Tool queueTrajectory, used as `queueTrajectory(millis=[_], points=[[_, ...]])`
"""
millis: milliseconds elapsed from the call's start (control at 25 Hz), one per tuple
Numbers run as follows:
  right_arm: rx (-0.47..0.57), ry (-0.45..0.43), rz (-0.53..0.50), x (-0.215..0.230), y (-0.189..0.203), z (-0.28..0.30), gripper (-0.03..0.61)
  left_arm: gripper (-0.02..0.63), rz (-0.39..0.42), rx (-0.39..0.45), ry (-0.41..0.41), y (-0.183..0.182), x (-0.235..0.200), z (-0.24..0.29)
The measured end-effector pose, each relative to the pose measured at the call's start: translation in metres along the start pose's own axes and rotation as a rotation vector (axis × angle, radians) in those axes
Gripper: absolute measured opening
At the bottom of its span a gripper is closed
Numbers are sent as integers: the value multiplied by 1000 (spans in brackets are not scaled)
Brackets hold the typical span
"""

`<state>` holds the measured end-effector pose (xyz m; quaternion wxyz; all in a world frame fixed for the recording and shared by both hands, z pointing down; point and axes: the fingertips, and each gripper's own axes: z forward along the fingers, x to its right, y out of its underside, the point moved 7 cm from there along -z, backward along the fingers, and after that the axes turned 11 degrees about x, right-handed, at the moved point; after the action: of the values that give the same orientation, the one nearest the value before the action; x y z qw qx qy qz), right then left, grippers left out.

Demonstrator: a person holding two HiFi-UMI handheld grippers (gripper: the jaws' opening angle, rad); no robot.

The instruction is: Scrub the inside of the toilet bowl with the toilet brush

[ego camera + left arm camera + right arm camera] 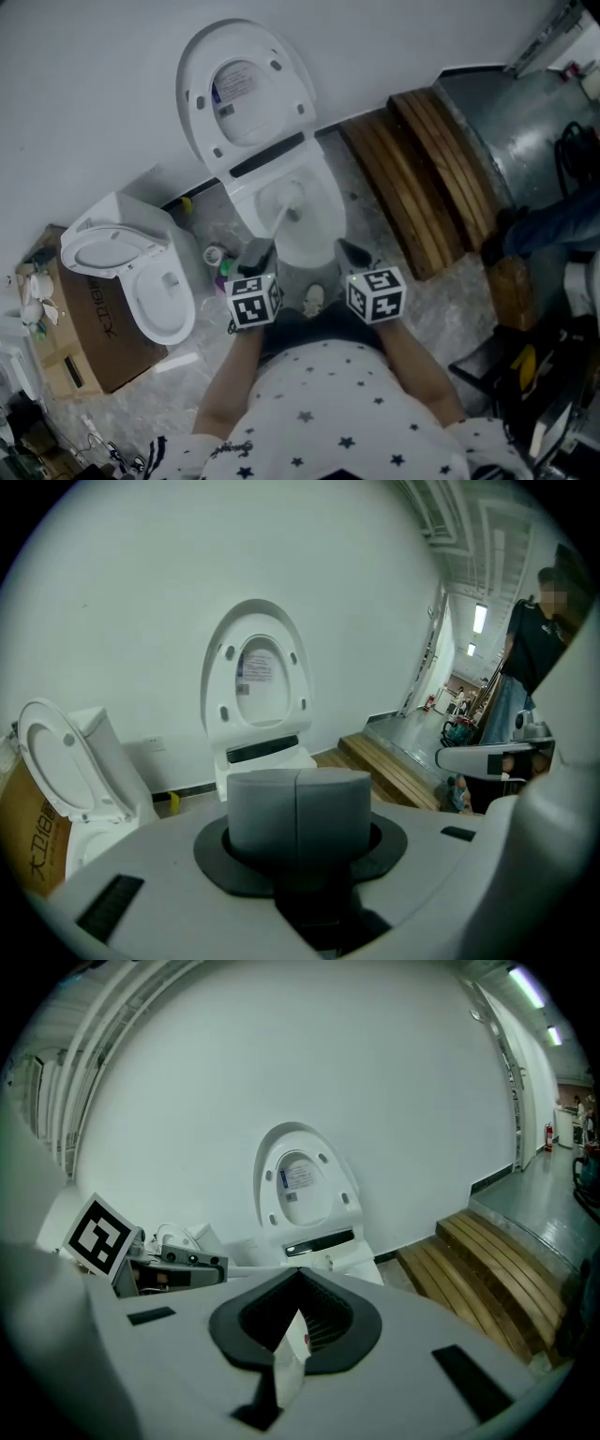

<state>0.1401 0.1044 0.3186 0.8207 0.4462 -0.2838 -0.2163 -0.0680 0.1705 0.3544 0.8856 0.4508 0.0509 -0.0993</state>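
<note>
The white toilet (314, 202) stands against the wall with its lid (246, 89) up. The toilet brush (292, 199) has its head inside the bowl, and its pale handle (277, 225) slants back to my left gripper (255, 251), which is shut on it. In the left gripper view the grey pads (262, 808) meet in a closed seam at my left gripper (297, 803), and the handle is hidden there. My right gripper (352, 251) hovers at the bowl's near right rim, shut to a dark point. In its own view, my right gripper (300, 1288) shows a thin white strip low in the seam.
A second toilet (155, 281) sits on a cardboard box (84, 328) at the left. Small bottles (217, 255) lie between the two toilets. A wooden step (422, 178) and a metal ramp (506, 122) lie to the right, where a person's legs (553, 225) stand.
</note>
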Motion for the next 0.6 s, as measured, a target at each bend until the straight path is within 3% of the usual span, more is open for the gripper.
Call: queueTrajectory(millis=[600], points=[[-117, -40, 1, 20, 21, 44, 8, 152, -73, -66, -70, 17, -18, 47]])
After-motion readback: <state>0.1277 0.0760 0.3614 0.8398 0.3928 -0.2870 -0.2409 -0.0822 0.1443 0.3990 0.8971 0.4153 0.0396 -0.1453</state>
